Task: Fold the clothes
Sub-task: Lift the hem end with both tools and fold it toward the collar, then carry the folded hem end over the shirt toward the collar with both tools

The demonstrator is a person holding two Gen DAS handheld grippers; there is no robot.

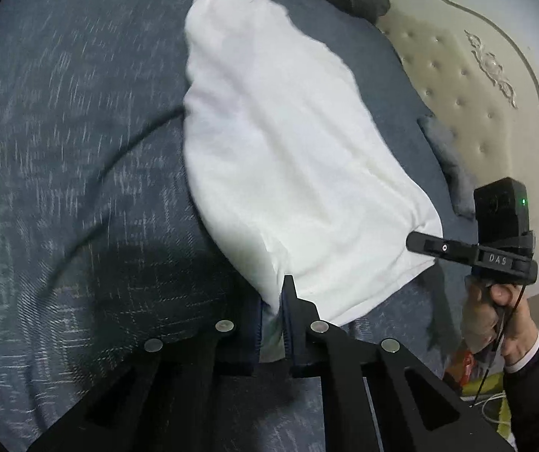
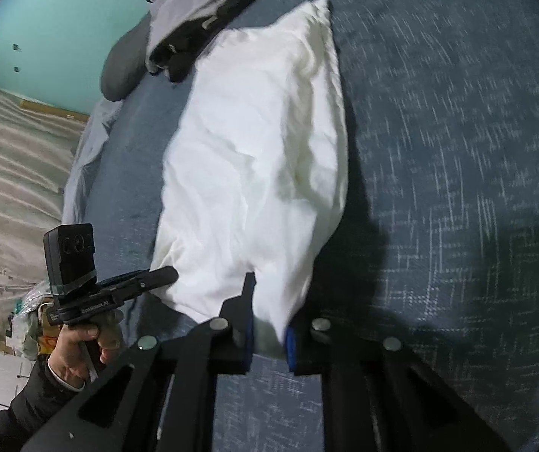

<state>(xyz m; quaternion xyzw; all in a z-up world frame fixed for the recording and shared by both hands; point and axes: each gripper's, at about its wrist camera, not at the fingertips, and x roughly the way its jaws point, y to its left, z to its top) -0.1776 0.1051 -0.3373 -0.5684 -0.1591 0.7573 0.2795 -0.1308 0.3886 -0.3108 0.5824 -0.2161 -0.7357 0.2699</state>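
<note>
Both ends of one near hem pinched — left tool [image 1: 271, 324] closed on one corner of the white cloth [image 1: 277, 143], right tool [image 2: 269, 324] closed on the other — with the rest stretched long over the blue bed cover [image 1: 73, 158], dark clothes [image 2: 194, 34] heaped beyond.

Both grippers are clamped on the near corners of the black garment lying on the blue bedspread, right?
Not quite: the garment is white, not black, as the left wrist view shows. The rest holds: the left gripper and right gripper each pinch a near corner of it, and it lies on the blue bedspread.
</note>
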